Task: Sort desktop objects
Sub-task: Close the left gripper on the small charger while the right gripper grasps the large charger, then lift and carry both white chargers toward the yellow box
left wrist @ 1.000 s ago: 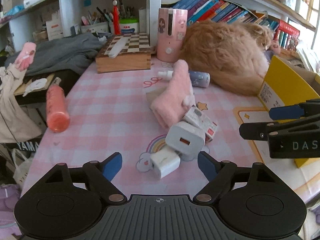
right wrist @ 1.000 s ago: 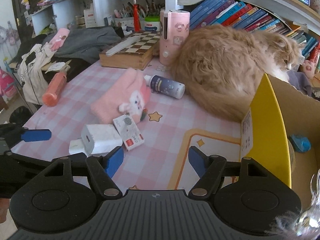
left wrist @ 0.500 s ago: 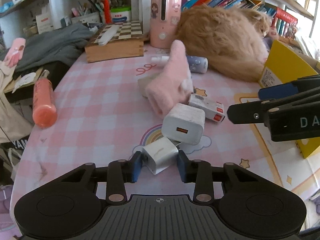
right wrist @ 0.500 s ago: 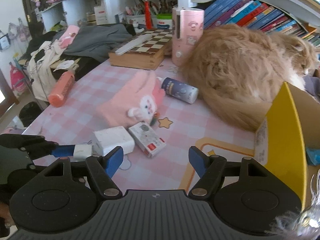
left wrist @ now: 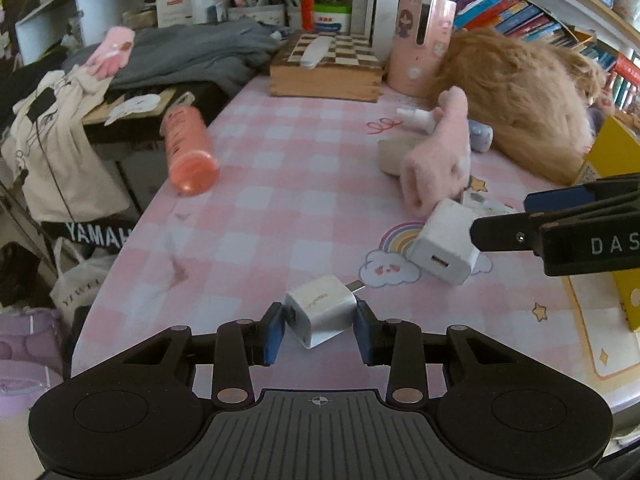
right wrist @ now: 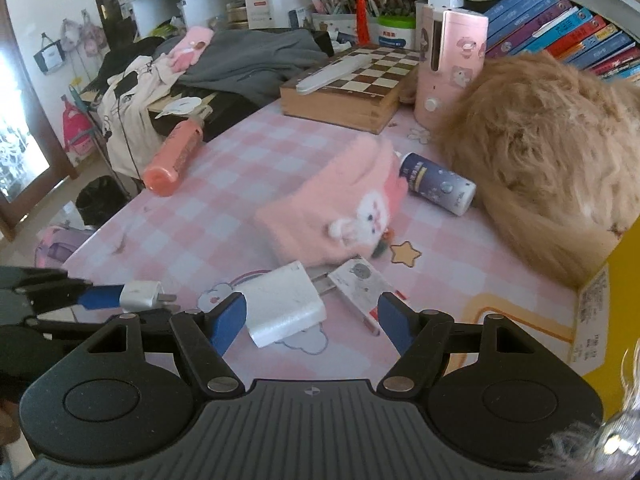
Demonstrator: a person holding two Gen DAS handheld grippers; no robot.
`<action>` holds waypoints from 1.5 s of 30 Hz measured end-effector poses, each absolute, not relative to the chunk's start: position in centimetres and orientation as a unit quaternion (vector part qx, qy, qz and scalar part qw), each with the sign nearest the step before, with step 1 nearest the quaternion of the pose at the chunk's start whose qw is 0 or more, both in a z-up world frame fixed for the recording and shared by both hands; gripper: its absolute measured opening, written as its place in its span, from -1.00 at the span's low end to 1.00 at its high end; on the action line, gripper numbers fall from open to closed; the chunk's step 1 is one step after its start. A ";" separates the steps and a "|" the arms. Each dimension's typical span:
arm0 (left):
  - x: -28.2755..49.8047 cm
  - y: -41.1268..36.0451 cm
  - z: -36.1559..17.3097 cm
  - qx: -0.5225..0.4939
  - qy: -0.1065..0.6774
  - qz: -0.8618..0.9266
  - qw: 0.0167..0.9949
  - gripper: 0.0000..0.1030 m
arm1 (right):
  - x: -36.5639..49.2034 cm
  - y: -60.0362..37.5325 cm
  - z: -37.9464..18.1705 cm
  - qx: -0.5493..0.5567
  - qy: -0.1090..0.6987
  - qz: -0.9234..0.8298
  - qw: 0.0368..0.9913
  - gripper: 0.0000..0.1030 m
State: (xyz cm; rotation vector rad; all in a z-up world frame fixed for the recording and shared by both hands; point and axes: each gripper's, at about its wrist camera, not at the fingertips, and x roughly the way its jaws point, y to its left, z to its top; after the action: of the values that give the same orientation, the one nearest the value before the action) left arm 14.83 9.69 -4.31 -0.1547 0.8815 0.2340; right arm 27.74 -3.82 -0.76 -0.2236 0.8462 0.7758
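Note:
My left gripper (left wrist: 319, 330) is shut on a small white charger plug (left wrist: 322, 315), held just above the pink checked table (left wrist: 260, 208); the plug also shows in the right wrist view (right wrist: 141, 295). My right gripper (right wrist: 312, 320) is open, its fingers either side of a larger white charger (right wrist: 282, 303), which also shows in the left wrist view (left wrist: 446, 242). A small white card box (right wrist: 362, 286) lies against the charger. A pink fluffy glove (right wrist: 340, 208) lies behind them. A dark blue bottle (right wrist: 436, 187) lies beside the glove.
A fluffy orange cat (right wrist: 552, 168) lies at the right. A yellow cardboard box (left wrist: 612, 160) stands at the far right. An orange bottle (left wrist: 188, 148) lies near the table's left edge. A wooden chess box (left wrist: 326, 66) and a pink cylinder (left wrist: 422, 40) stand at the back.
My left gripper closed on the small white plug and pulled it back left, away from the larger charger. My right gripper moved forward over the larger charger.

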 end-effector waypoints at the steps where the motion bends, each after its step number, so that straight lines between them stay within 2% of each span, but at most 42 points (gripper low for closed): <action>1: 14.8 9.6 -4.4 -0.074 0.427 0.113 0.894 -0.31 | 27.8 -3.6 -0.9 -0.105 0.402 0.370 0.831 0.35; 10: 14.8 9.3 -4.7 -0.064 0.422 0.119 0.897 -0.28 | 28.4 -0.8 -2.8 -0.134 0.423 0.394 0.805 0.34; 13: 15.1 9.3 -4.7 -0.063 0.422 0.114 0.897 -0.12 | 29.0 -0.5 -3.7 -0.135 0.435 0.387 0.802 0.32; 16: 15.2 9.0 -4.8 -0.056 0.422 0.113 0.898 -0.09 | 29.2 -0.4 -4.0 -0.136 0.429 0.388 0.804 0.31; 19: 15.2 8.8 -4.9 -0.047 0.421 0.110 0.899 -0.12 | 28.9 -0.1 -4.1 -0.156 0.419 0.393 0.804 0.28; 22: 15.2 8.9 -4.9 -0.046 0.419 0.113 0.900 -0.29 | 28.7 -0.1 -4.2 -0.173 0.407 0.397 0.804 0.22; 23: 15.3 9.1 -4.8 -0.047 0.420 0.112 0.899 -0.31 | 28.6 -0.1 -4.2 -0.174 0.404 0.401 0.804 0.09; 24: 15.4 9.2 -4.8 -0.050 0.421 0.109 0.899 -0.31 | 28.5 -0.2 -4.2 -0.178 0.400 0.404 0.804 0.07; 33: 15.3 9.5 -3.3 -0.075 0.403 0.099 0.907 -0.32 | 28.5 -0.9 -3.4 -0.163 0.406 0.401 0.805 0.06; 45: 15.7 9.0 -0.3 -0.072 0.384 0.045 0.919 -0.32 | 27.3 -5.8 0.3 -0.104 0.395 0.359 0.839 0.06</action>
State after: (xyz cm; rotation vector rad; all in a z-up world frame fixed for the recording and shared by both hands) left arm 15.69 8.97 -0.33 -0.1471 0.7900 0.0930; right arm 27.30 -5.78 0.31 -0.2202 0.8353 0.7597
